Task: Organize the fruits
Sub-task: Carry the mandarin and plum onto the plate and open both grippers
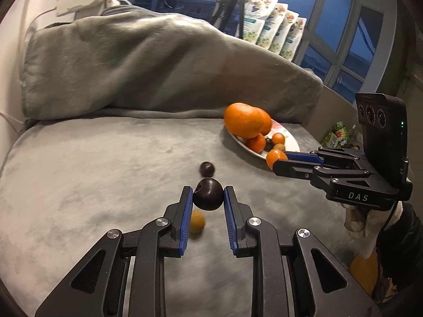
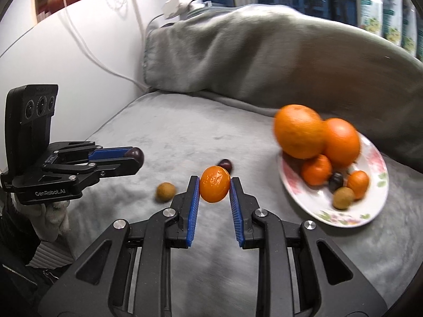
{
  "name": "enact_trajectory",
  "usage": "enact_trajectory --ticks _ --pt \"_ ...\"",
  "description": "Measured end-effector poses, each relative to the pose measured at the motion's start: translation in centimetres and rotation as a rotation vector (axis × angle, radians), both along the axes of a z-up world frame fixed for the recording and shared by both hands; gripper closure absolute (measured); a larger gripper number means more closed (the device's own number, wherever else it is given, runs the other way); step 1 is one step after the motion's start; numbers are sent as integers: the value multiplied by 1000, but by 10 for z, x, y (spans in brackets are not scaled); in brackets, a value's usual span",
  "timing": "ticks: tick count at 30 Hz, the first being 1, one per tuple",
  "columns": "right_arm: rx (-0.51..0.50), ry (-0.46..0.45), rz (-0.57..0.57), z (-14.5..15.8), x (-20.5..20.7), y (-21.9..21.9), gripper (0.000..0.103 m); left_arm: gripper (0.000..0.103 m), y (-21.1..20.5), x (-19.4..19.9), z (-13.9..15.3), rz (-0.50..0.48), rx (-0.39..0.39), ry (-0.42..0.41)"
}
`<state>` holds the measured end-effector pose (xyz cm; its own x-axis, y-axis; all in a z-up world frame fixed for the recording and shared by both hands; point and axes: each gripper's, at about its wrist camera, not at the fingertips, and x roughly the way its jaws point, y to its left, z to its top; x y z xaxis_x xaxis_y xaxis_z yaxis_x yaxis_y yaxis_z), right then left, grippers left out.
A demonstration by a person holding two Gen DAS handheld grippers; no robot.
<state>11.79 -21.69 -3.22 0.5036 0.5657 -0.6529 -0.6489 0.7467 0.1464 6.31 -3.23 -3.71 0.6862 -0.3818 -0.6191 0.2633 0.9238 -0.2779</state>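
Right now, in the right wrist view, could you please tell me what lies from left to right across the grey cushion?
Left gripper holding a dark plum → small brown fruit → small orange in the right gripper → flowered plate of fruit.

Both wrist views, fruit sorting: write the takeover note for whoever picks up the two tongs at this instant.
Left tongs: shut on a dark plum, held above the grey blanket.
Right tongs: shut on a small orange, near the plate.
Done: the plate already holds two big oranges, small oranges, a dark fruit and a brown one.
Left: set down both held fruits; then collect the second plum and the brown fruit lying on the blanket.
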Motion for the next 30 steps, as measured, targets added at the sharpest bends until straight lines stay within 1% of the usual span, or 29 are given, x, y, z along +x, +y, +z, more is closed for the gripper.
enact_trajectory --ticks 16,30 --pt "19 -17 -144 6 23 -73 79 81 -58 27 12 -105 -2 -21" --pt "29 -28 -244 5 53 -121 79 81 -106 53 13 -169 26 -21"
